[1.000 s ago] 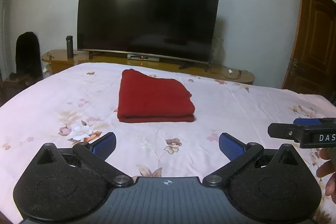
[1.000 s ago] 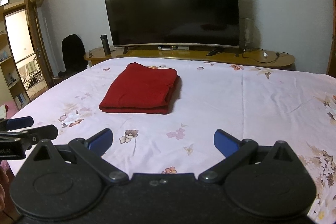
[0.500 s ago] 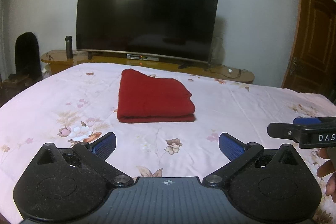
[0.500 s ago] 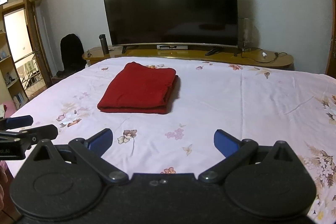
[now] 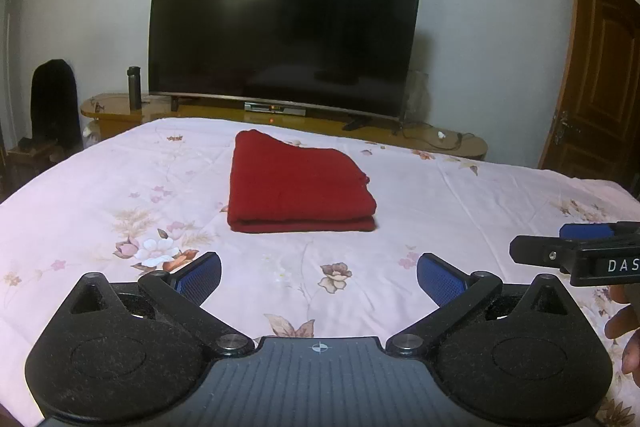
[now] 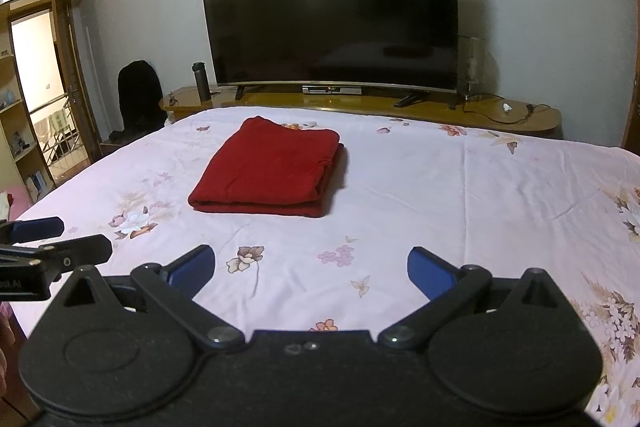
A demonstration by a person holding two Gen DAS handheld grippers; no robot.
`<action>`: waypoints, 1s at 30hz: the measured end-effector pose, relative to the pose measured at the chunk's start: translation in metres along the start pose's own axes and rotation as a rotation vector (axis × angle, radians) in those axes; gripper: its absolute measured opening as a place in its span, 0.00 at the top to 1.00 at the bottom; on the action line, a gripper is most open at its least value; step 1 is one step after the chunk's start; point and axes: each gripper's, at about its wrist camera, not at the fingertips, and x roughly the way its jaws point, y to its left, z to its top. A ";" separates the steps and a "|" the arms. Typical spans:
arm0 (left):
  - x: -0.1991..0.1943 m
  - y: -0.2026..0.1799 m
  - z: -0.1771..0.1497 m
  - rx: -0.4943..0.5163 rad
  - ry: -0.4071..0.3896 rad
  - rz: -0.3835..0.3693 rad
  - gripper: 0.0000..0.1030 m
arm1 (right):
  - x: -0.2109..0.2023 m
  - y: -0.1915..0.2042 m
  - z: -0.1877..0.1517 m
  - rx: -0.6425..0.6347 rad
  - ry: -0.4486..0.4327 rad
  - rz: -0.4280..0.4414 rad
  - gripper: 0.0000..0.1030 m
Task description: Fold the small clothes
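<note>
A red garment [image 5: 298, 187] lies folded into a flat rectangle on the pink flowered bedsheet [image 5: 460, 203], past both grippers. It also shows in the right wrist view [image 6: 268, 173], left of centre. My left gripper [image 5: 319, 277] is open and empty, held low over the near part of the bed. My right gripper [image 6: 311, 269] is open and empty too, beside it. The right gripper's fingers [image 5: 536, 253] show at the right edge of the left wrist view. The left gripper's fingers [image 6: 80, 251] show at the left edge of the right wrist view.
A big dark TV [image 5: 284, 35] stands on a low wooden cabinet [image 5: 440, 143] beyond the bed's far edge, with a dark bottle [image 5: 134, 87] at its left end. A black chair [image 5: 54, 99] stands at left, a wooden door [image 5: 600, 83] at right.
Both grippers have shifted very slightly; the red garment and the open jaws look the same.
</note>
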 end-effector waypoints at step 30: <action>0.002 0.008 0.003 0.012 -0.004 -0.009 0.00 | 0.005 0.003 0.001 -0.028 0.004 0.020 0.01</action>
